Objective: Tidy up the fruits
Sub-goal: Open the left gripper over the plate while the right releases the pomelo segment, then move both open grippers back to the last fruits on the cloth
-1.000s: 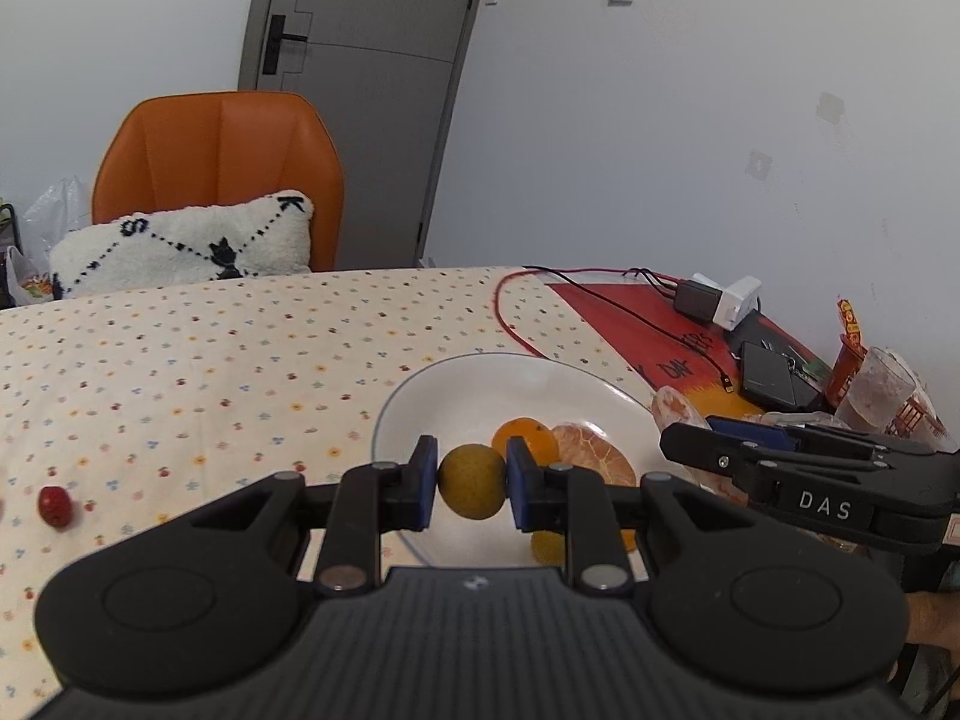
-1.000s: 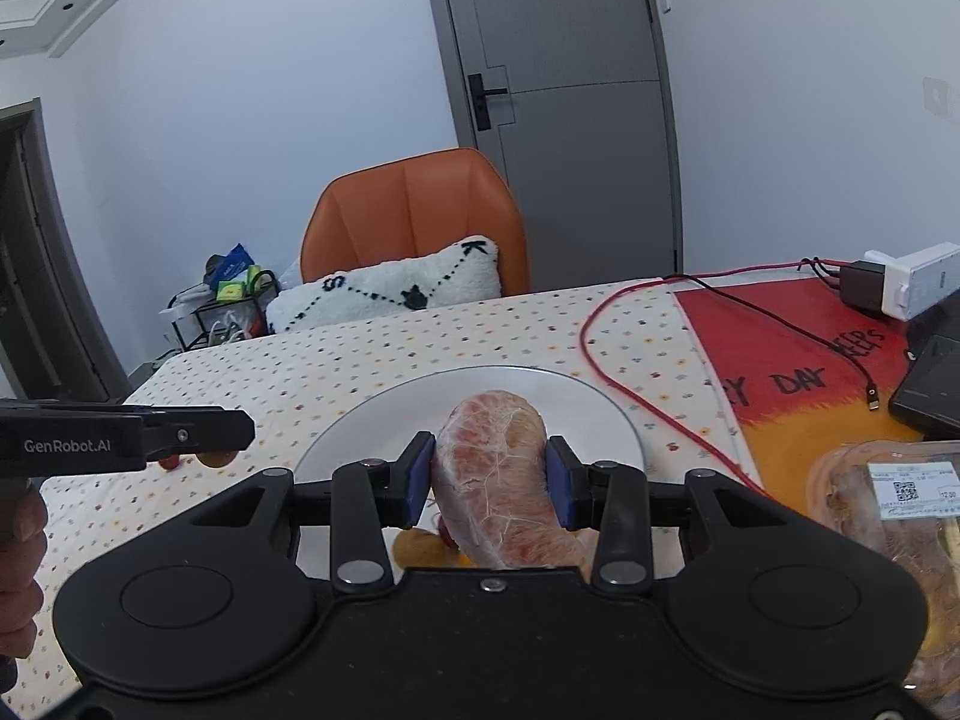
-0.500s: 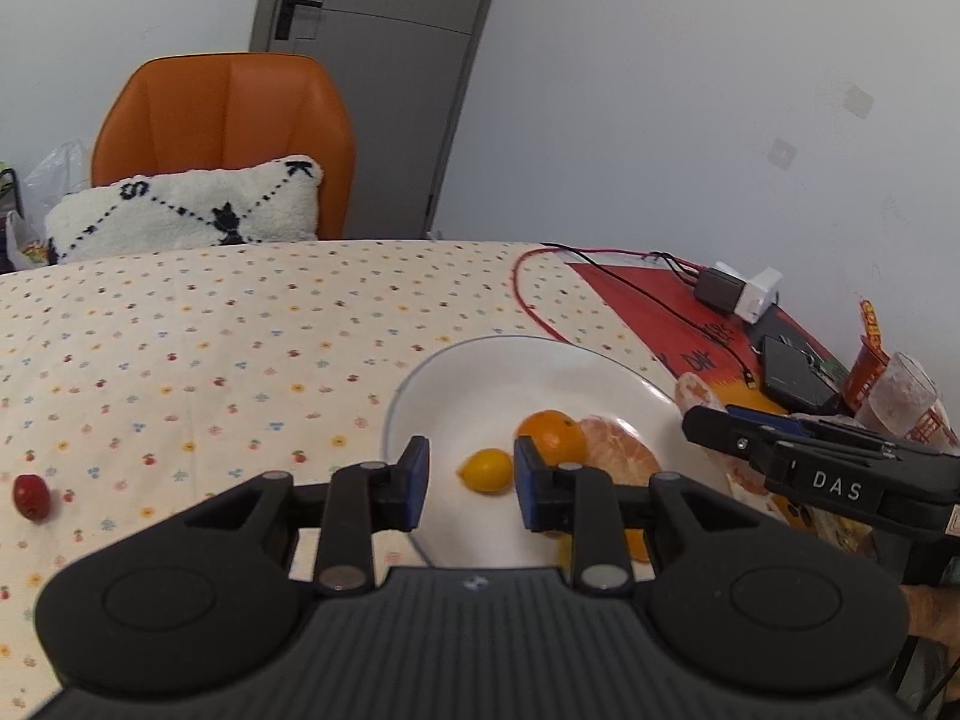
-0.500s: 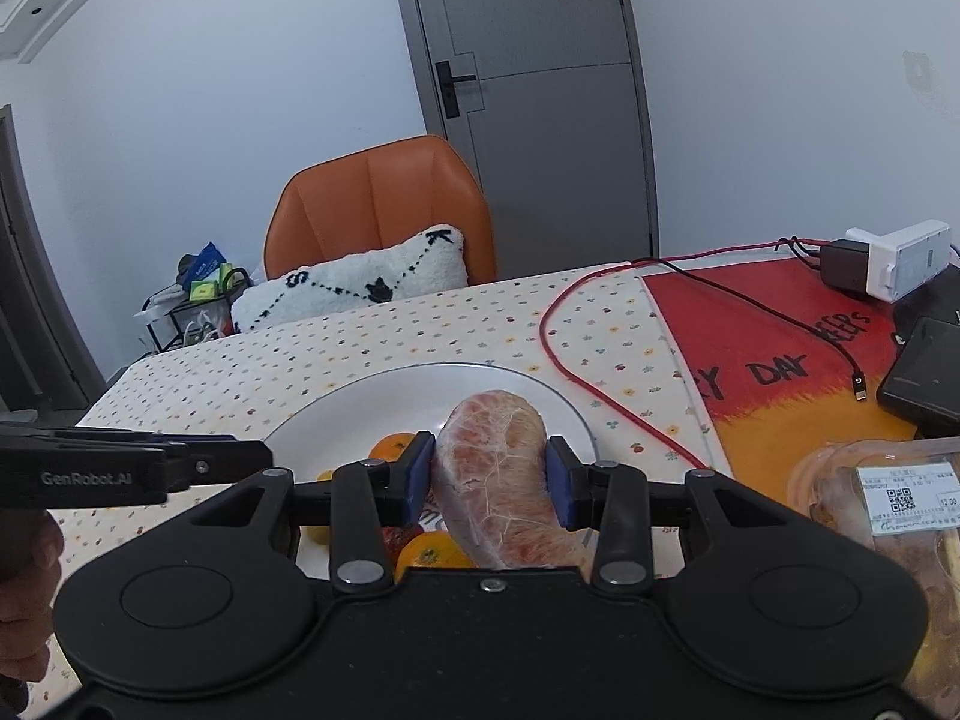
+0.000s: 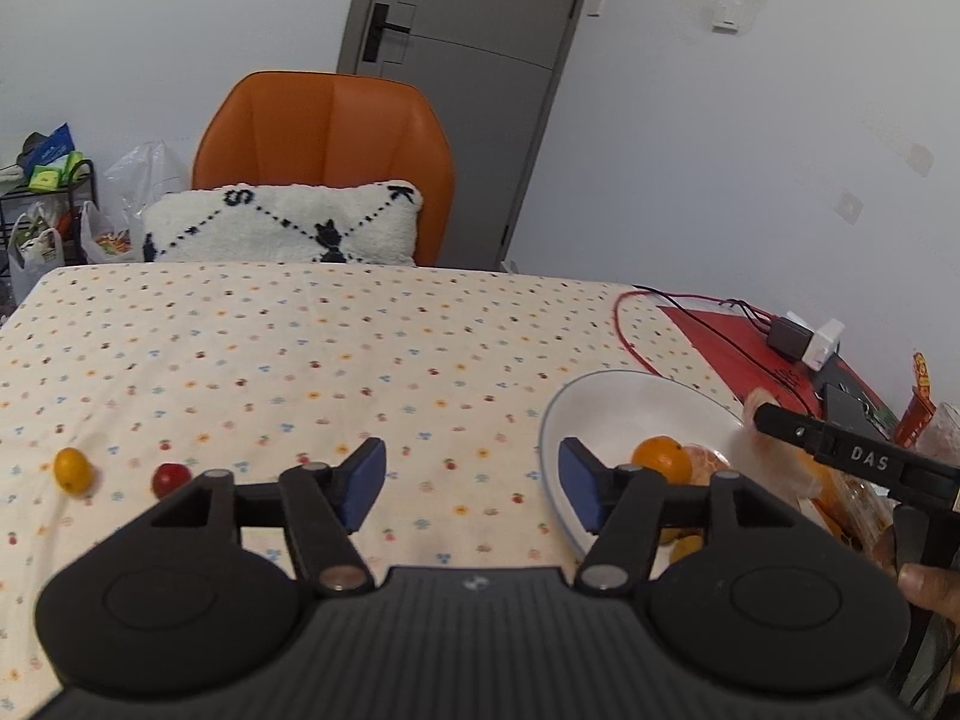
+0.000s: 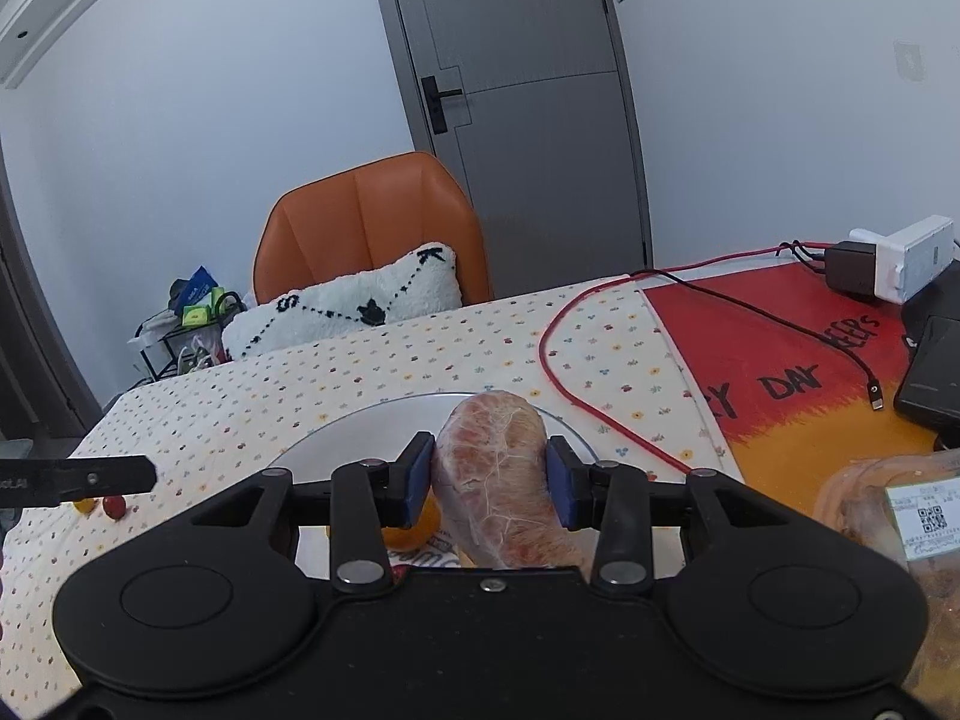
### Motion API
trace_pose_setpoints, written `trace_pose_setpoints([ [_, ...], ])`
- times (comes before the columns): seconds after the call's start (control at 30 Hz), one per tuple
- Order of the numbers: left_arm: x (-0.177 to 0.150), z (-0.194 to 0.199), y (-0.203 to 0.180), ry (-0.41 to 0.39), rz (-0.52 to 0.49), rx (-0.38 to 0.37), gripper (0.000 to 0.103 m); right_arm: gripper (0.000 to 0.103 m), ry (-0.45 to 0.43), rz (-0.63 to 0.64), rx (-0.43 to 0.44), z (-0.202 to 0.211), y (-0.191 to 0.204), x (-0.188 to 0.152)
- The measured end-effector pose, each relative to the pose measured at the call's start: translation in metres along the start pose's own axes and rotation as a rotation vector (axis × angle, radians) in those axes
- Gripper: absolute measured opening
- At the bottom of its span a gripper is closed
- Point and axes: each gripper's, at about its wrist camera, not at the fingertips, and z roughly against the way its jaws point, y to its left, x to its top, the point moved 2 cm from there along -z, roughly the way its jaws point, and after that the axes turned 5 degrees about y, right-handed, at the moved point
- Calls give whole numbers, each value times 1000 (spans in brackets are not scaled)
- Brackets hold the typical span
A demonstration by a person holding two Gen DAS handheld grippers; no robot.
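On the dotted tablecloth [image 5: 300,360], a small yellow-orange kumquat [image 5: 73,469] and a round red cherry tomato [image 5: 170,479] lie left of the left gripper [image 5: 471,483]. Its jaws have just been opening and stand wide, nothing between them. To its right sits the white round plate [image 5: 618,408] with an orange [image 5: 662,459]. The right gripper [image 6: 489,483] clamps a peeled pinkish pomelo segment [image 6: 498,474] above that plate.
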Motion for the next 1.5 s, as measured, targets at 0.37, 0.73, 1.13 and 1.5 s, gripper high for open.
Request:
trace_pose_setpoints([
  [0.37, 3, 27, 50, -54, 75, 85, 84, 66, -47, -14, 36, 8, 29, 10],
  [0.73, 0, 54, 105, -86, 132, 146, 86, 83, -18, 33, 121, 5, 86, 4],
  [1.13, -3, 73, 154, -115, 159, 179, 87, 100, 27, 46, 159, -8, 138, -7],
  [1.5, -5, 67, 188, -115, 200, 195, 81, 99, 49, 126, 187, -20, 187, -13],
])
